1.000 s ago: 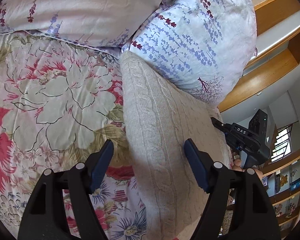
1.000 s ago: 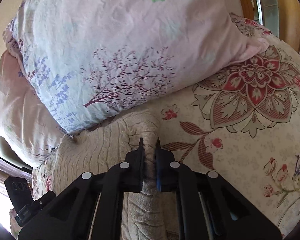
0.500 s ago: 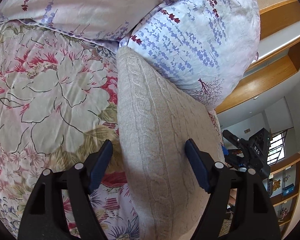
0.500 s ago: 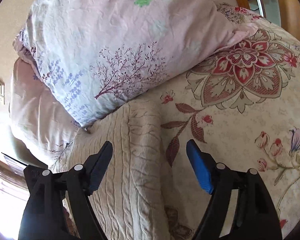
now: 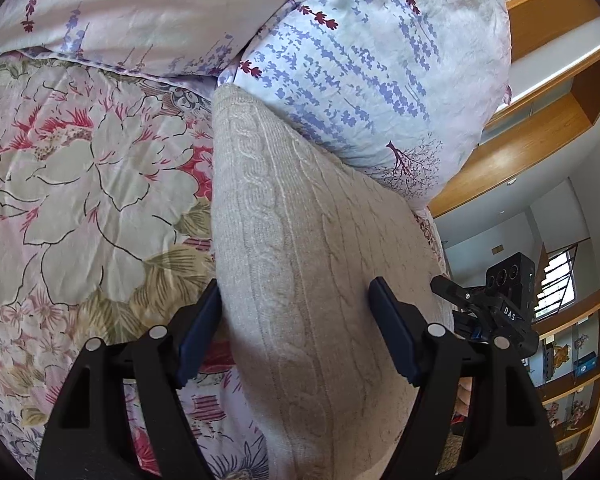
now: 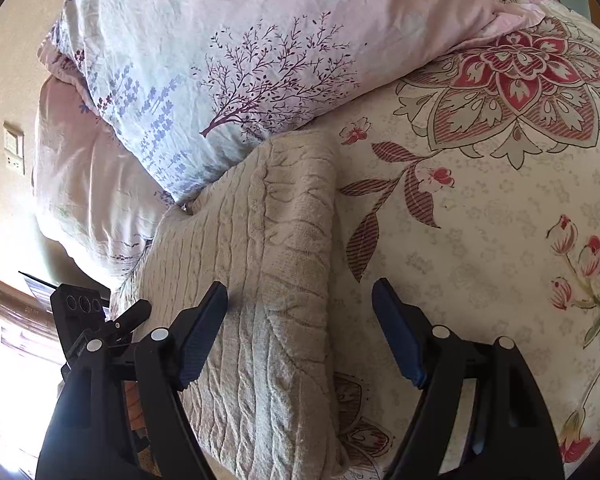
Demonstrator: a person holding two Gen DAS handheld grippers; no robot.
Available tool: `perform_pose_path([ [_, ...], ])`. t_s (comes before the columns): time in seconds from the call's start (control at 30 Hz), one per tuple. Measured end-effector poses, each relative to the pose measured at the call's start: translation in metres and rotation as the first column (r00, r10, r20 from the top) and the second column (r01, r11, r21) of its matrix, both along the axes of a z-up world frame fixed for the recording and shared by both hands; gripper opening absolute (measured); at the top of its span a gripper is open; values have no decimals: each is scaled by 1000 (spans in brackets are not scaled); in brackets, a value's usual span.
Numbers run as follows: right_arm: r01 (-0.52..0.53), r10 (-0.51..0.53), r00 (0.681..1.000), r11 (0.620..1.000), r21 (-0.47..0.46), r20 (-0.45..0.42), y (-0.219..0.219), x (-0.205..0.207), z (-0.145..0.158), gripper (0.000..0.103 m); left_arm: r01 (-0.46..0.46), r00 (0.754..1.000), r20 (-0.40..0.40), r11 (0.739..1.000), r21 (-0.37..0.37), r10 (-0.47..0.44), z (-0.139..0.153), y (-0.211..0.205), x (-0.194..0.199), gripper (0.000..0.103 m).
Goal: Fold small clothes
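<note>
A beige cable-knit sweater [image 5: 300, 264] is seen lying flat on a floral bedspread [image 5: 80, 184], its far end touching a lavender-print pillow [image 5: 372, 80]. It appears folded into a narrow panel, so at least one fold seems done; whether more is needed cannot be told. The left gripper [image 5: 294, 334] is spread wide, the knit lying between its jaws unpinched. The right gripper [image 6: 300, 332] has just been opened, its jaws straddling the sweater's folded edge [image 6: 328, 260], nothing clamped. Only the right view shows that layered edge and a wall switch [image 6: 14, 148]; only the left shows wooden shelves [image 5: 572, 392].
</note>
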State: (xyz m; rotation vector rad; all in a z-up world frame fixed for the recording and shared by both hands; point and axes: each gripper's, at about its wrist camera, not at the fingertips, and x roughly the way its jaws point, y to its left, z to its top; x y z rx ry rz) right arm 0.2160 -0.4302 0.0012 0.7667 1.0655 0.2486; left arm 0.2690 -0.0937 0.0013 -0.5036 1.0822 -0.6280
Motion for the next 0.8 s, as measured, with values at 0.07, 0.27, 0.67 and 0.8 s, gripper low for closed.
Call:
perform_pose_path([
  [0.07,-21,21,1000,1000,-8,7,2,0,1,77,10,1000,8,1000,19,-10,1,-5,0,73],
  [0.27,-96,96,995,995,24,0,13,1,-3,56,35,999,26,997,68,-36,4,-13,-2,73],
  [0.67,-98,96,995,993,71,29,15,-2,-6,35,29,999,42,997,67,-31,5,-16,-3,57],
  [0.8,-57,53,997,995,88,54,20,-6,1,30,20,999,29,1000,-18,-19,10,-2,-5,38],
])
